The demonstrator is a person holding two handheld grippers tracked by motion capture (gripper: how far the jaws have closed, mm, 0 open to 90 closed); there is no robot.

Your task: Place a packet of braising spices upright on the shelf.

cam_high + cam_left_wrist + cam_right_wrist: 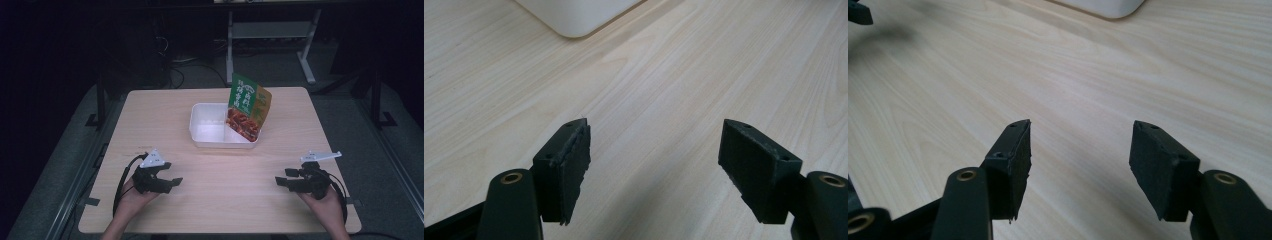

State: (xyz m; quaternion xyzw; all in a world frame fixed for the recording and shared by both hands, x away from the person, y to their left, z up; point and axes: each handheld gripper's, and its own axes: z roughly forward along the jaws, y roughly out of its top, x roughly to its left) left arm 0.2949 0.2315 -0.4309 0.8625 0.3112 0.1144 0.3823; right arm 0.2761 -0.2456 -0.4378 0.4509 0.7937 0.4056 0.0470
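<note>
On pale wood table (215, 200) | dark room | left gripper (170, 181) spread | right gripper (284, 179) spread, both empty

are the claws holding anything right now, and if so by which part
Nothing is held. The left claw and the right claw both stand open over bare table, apart from the white tray and the pouch leaning in it.

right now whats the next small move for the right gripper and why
Probably ease the right gripper forward toward the food pouch, which stands leaning in the right side of the white tray. Both grippers sit open and empty near the table's front edge, and the pouch is on the right gripper's side.
</note>
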